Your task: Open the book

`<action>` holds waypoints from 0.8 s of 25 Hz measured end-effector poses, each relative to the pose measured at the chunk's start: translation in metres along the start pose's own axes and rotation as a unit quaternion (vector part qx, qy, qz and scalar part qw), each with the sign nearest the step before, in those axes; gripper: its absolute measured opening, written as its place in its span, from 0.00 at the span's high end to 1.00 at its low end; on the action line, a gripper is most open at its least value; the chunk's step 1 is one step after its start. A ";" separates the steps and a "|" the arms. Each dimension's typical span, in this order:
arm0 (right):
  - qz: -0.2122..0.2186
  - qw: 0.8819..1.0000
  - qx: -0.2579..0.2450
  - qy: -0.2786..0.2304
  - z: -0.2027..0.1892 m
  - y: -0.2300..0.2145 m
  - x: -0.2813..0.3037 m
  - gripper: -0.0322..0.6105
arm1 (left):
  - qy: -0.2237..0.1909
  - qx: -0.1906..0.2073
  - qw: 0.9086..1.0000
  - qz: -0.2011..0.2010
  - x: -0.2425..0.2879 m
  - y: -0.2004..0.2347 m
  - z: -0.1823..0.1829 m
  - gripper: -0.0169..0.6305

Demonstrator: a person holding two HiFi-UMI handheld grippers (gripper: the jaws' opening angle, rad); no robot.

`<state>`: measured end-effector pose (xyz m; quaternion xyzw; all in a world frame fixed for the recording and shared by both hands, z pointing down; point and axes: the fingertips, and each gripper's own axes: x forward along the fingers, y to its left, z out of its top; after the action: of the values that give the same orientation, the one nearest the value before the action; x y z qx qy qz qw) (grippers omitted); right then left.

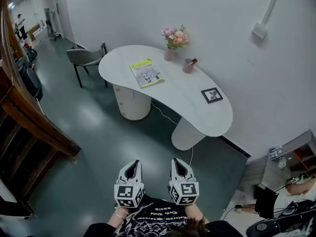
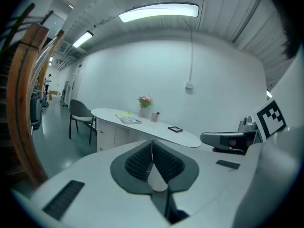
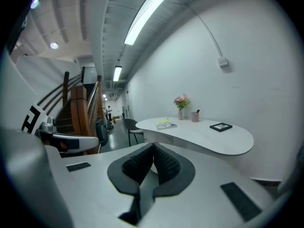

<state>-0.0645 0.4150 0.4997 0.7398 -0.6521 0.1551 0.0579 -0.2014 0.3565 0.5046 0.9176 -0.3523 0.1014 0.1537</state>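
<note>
Close to the person, the left gripper and right gripper hang side by side, both jaws clenched on nothing. Well ahead, the closed book lies on the table's left part, its long axis pointing roughly away, marginally nearer the left gripper.

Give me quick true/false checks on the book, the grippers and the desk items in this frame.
The book lies closed on the table. True.
The left gripper grips the book. False: its jaws are together on nothing, well short of the table.
The right gripper is shut and empty. True.
The picture frame lies on the book. False: it lies apart, toward the table's other end.
A vase of flowers stands on the table. True.
</note>
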 end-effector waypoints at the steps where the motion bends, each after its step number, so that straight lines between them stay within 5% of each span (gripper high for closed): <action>1: -0.004 1.000 -0.001 0.002 0.000 0.003 0.006 0.91 | 0.001 0.000 1.000 -0.003 0.003 0.007 0.002 0.94; 20: -0.031 0.999 0.031 -0.002 0.010 0.012 0.067 0.91 | 0.009 0.012 1.000 -0.021 0.043 0.062 0.021 0.94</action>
<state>-0.0677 0.3467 0.5090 0.7614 -0.6238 0.1725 0.0384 -0.2105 0.2793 0.5102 0.9257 -0.3299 0.1108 0.1484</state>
